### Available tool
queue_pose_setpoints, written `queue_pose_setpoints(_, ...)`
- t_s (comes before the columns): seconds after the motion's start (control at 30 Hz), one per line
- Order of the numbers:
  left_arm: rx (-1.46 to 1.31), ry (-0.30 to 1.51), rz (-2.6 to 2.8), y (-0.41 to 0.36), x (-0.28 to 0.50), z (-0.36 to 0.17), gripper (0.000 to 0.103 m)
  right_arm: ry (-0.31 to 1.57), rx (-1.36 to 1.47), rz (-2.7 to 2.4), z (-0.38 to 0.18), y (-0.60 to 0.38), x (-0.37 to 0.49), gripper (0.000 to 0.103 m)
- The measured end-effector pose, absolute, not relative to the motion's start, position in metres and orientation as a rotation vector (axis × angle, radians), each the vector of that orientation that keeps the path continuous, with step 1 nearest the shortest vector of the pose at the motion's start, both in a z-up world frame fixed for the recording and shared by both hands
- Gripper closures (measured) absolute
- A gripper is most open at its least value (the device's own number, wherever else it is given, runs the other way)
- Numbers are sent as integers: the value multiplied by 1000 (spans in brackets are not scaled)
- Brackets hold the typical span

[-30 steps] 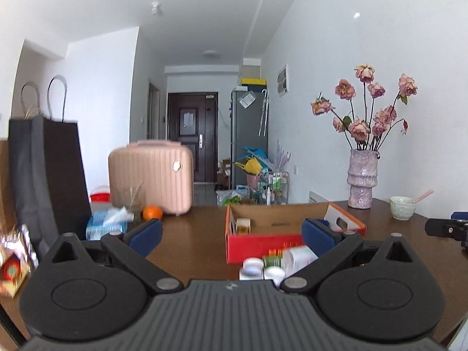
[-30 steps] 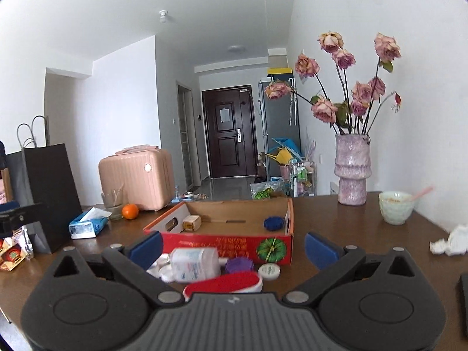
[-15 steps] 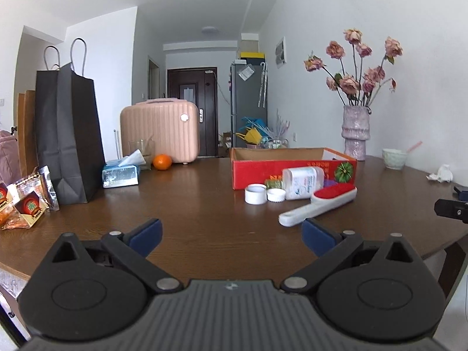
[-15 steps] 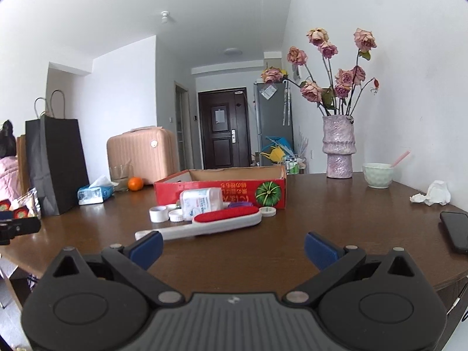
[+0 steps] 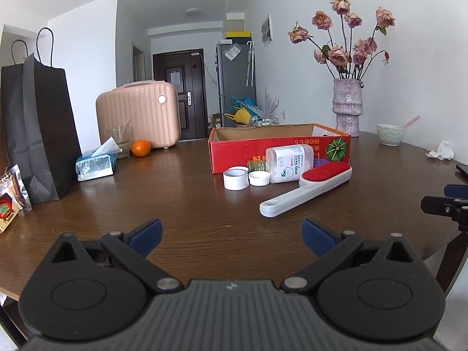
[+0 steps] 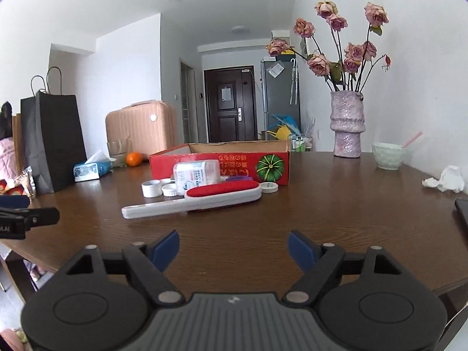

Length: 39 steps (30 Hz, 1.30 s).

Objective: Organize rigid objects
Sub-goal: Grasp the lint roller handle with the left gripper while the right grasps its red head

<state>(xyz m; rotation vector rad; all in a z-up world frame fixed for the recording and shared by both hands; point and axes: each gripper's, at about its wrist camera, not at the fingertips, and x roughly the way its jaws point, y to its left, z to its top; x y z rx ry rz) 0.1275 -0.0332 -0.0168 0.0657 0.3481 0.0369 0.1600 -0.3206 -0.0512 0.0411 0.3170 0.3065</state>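
Note:
A red cardboard box [image 5: 278, 153] [image 6: 222, 163] stands open on the brown table. In front of it lie a white lint brush with a red pad [image 5: 307, 190] [image 6: 193, 200], a clear plastic jar on its side [image 5: 288, 163] [image 6: 197, 174], two white caps [image 5: 235, 177] [image 5: 259, 179] and a tape roll [image 6: 269, 187]. My left gripper [image 5: 231, 235] is open and empty, low over the near table edge. My right gripper [image 6: 234, 247] is open and empty, near the front edge too.
A black paper bag [image 5: 35, 122], tissue pack [image 5: 95, 163], orange [image 5: 141, 148], glass and pink suitcase [image 5: 139, 117] stand at the left. A vase of roses [image 5: 348, 108], bowl [image 5: 390, 134], crumpled tissue [image 6: 446, 178] and phone [image 6: 462, 213] are at the right.
Both grippers have pulled back from the box towards the near table edge, so the items now lie farther ahead. Both stay open and empty.

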Motion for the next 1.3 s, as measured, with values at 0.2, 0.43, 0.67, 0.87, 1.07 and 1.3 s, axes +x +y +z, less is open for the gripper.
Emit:
queue_pose_setpoints(0.2, -24, 451, 44, -27, 172, -18, 1, 343, 105, 344, -46, -323, 192, 23)
queue_pose_setpoints(0.43, -35, 533, 29, -33, 236, -19, 29, 400, 168, 303, -30, -327, 262, 23)
queue_pose_setpoints(0.67, -134, 601, -16, -27, 264, -27, 40, 511, 155, 317, -28, -318, 341, 31)
queue_pose_setpoints(0.87, -188, 641, -26, -22, 272, -30, 46, 603, 291, 380, -44, -321, 401, 34)
queue_pose_setpoints(1.07, -253, 624, -68, -16, 279, -29, 70, 652, 304, 365, -53, -318, 418, 55)
queue_pose_setpoints(1.3, -365, 718, -124, -14, 279, -34, 94, 683, 380, 400, -55, -330, 381, 66)
